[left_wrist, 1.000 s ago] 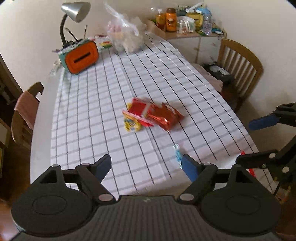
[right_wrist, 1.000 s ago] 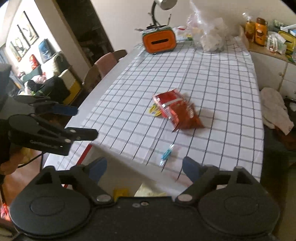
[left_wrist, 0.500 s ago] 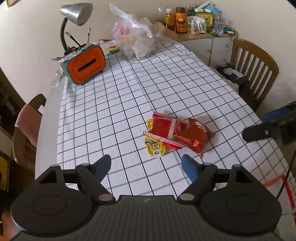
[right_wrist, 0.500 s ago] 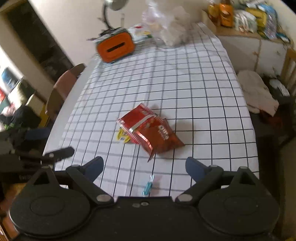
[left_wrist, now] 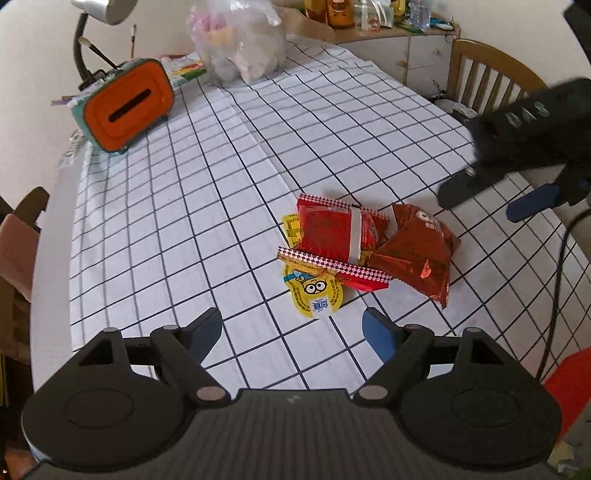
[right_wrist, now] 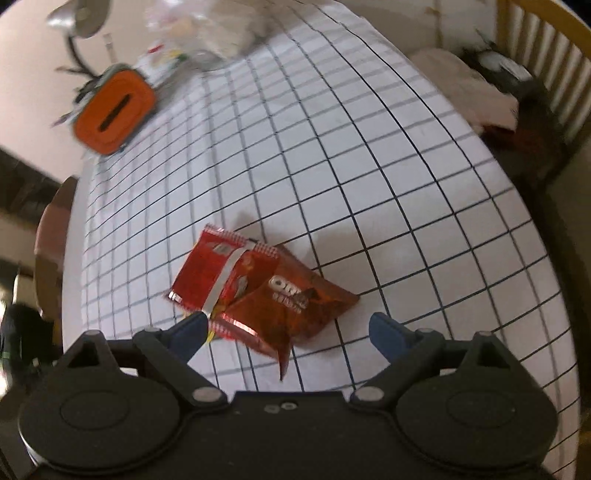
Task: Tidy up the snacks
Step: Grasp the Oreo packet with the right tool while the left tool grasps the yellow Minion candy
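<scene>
While both tongs hover over the worktop (left_wrist: 155, 206), neither grips anything. Left tongs (left_wrist: 291, 334): fingers spread wide, released, nothing between them. Right tongs (right_wrist: 290, 330): likewise spread wide and released, also visible in the left wrist view at the far right (left_wrist: 495, 201).

Snack pile: three packets lie together on the checked cloth. Red packet with a white band (left_wrist: 340, 240) lies just ahead of the left tongs, overlapping a yellow cartoon packet (left_wrist: 314, 295), which protrudes toward the left tongs and sits nearest their gap. Dark red foil bag (left_wrist: 417, 254) touches the red packet on its right side, between the left tongs and the right tongs.

From the right wrist view, the foil bag (right_wrist: 291, 306) lies directly ahead of the right tongs' gap, its near corner reaching toward the body; the banded red packet (right_wrist: 218, 273) lies ahead-left, just by the left finger (right_wrist: 190, 330). That view is motion-blurred.

Far ahead of both tongs: orange box with a slot (left_wrist: 125, 107), clear plastic bag (left_wrist: 240, 48), desk lamp (left_wrist: 103, 9). Wooden chair (left_wrist: 487, 81) stands ahead-right, beyond the worktop edge.
</scene>
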Available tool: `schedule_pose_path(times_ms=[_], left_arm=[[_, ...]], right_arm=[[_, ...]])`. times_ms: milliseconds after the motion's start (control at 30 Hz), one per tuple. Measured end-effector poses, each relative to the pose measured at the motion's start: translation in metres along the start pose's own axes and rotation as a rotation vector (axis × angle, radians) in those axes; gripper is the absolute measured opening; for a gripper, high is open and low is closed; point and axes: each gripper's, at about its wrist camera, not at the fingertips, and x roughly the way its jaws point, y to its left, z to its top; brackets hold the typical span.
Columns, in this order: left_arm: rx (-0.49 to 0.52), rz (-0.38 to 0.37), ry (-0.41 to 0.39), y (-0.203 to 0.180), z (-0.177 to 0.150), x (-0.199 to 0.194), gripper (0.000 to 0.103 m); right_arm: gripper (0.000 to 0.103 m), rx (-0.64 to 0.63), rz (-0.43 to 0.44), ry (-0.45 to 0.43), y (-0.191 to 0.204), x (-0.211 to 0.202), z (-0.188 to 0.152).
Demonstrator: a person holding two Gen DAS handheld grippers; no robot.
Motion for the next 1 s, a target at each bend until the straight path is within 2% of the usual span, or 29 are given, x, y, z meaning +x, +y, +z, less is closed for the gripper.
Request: schedule_pose_path(times_ms=[133, 267, 400, 533, 867, 1000], left_arm=[[-0.006, 0.004, 0.014, 0.003, 0.001, 0.017, 0.083], [-0.03, 0.0, 0.027, 0.008, 0.0, 0.03, 0.083], [-0.038, -0.002, 0.033, 0.01, -0.003, 0.039, 0.083], [-0.04, -0.011, 0.032, 0.011, -0.004, 0.047, 0.083], [-0.001, -0.073, 0.044, 0.0, -0.009, 0.053, 0.083], [-0.005, -0.065, 0.044, 0.0, -0.008, 0.055, 0.083]], right_arm=[[0.093, 0.082, -0.011, 0.023, -0.002, 0.024, 0.005], [0.091, 0.129, -0.064, 0.036, -0.002, 0.043, 0.008], [0.088, 0.241, -0.077, 0.057, -0.011, 0.056, 0.009], [0.087, 0.288, -0.093, 0.063, -0.014, 0.063, 0.009], [0.075, 0.229, -0.118, 0.082, -0.005, 0.076, 0.007], [0.06, 0.158, -0.134, 0.077, 0.001, 0.075, 0.006]])
